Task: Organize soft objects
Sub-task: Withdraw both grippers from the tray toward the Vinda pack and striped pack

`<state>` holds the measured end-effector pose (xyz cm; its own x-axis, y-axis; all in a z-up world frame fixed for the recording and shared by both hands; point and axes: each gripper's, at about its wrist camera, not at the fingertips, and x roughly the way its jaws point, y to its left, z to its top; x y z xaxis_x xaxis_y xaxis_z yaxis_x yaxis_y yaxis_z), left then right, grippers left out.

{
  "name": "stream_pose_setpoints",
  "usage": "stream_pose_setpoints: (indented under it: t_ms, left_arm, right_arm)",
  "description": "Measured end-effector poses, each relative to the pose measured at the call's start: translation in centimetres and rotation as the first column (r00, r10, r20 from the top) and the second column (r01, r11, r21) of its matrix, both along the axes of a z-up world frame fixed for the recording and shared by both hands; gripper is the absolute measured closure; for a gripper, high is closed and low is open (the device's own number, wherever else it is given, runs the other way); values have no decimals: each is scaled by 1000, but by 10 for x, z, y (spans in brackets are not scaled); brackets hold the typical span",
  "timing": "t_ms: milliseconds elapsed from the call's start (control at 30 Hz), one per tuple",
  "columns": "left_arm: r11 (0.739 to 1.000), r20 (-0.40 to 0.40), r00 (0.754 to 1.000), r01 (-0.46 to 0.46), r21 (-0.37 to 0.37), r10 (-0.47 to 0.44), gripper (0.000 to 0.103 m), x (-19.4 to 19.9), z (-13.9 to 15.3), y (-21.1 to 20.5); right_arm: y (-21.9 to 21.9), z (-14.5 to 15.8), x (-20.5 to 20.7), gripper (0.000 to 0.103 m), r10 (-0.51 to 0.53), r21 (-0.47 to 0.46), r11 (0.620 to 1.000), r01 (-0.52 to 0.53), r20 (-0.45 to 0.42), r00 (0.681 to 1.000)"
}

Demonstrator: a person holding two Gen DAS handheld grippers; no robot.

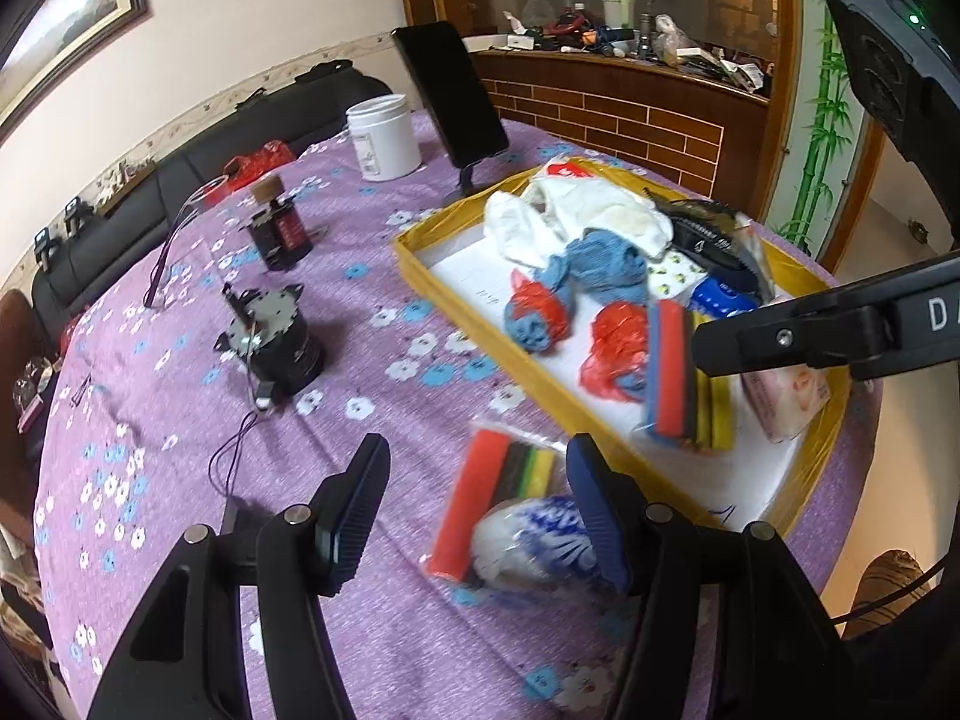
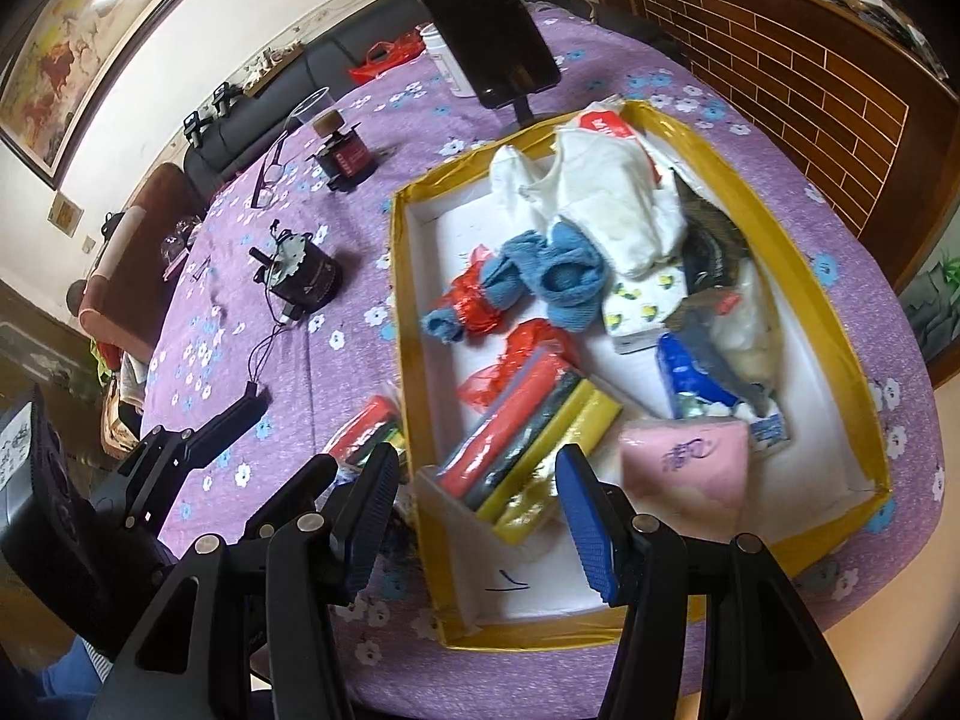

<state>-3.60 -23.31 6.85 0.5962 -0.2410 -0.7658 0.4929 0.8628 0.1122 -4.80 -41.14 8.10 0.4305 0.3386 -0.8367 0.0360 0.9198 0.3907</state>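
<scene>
A yellow-rimmed box (image 2: 834,360) on the purple table holds soft things: white cloth (image 2: 618,204), blue knit cloth (image 2: 558,270), a sponge pack (image 2: 528,432), a pink tissue pack (image 2: 684,468). The box (image 1: 420,264) and its sponge pack (image 1: 684,378) also show in the left wrist view. A second sponge pack (image 1: 498,492) and a blue-and-white bag (image 1: 534,540) lie on the table outside the box. My left gripper (image 1: 474,516) is open over them, empty. My right gripper (image 2: 480,516) is open and empty above the box's near end.
Two black motor-like parts (image 1: 282,342) (image 1: 282,228) with wires, a white jar (image 1: 384,138) and a black phone on a stand (image 1: 456,96) stand on the flowered tablecloth left of and behind the box. A sofa lies beyond the table; a brick counter at the right.
</scene>
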Motion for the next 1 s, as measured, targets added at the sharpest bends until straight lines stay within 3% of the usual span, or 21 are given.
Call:
stream_pose_setpoints:
  t_ms: [167,433,600,800,867,1000]
  left_arm:
    - [999,-52,998,-24,-24,23,43,3,-9,23]
    - [990,-191,981,-25,-140,-2,37,-4,-36,59]
    - [986,-156,983,74,-152,-98,28,-11,-31,38]
    - [982,-109,977,175,-67,-182,26,-12,-38,-3]
    - [983,-106,978,179,-36,-181,37,-10,-44,-10]
    - [987,-87,985,145,-64,-151,41,-10,-41,-1]
  right_arm:
    - [7,-2,1,44,0,6,1000,0,-4,1000]
    - [4,-7,0,44,-11,2,1000,11,-16,1000]
    - [0,-6,2,44,-8,-6,1000,8,-16,1000]
    - [-11,-8,5,44,-14,-8,1000,14,-22,1000]
    - [-14,-9,6,44,-12,-5,1000,12,-24,1000]
    - [-10,-9,10,44,15,1,1000,-15,-21,1000]
